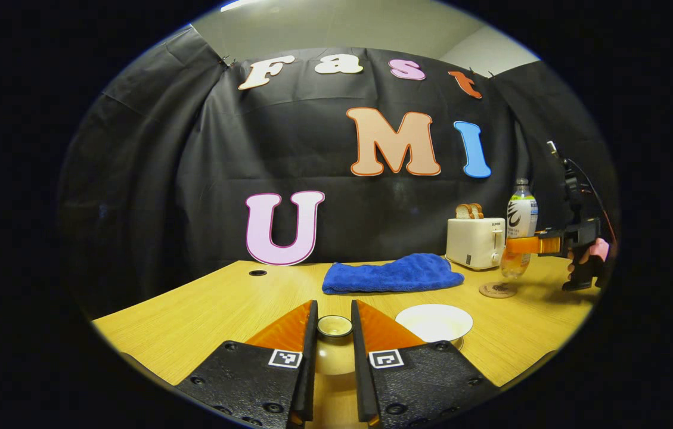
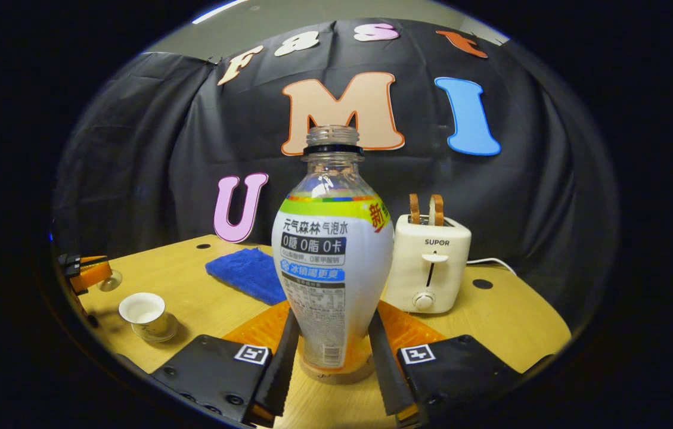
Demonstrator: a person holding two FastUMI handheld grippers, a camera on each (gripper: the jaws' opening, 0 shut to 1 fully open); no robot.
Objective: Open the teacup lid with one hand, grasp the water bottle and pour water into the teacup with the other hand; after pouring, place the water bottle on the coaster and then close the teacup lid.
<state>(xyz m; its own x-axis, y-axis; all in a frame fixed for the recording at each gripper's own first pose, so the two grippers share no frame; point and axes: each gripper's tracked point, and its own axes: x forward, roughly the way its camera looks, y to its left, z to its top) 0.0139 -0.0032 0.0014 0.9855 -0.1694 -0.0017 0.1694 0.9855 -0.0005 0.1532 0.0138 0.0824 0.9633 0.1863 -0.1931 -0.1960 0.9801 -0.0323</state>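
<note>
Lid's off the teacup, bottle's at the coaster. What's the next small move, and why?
Probably settle the bottle onto the coaster and open the right gripper: it clamps the bottle upright right over the coaster, while the left gripper holds the lid beside the open teacup.

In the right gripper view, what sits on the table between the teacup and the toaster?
The blue cloth lies behind, and nearer the camera the water bottle, held by the right gripper, stands between teacup and toaster.
</note>
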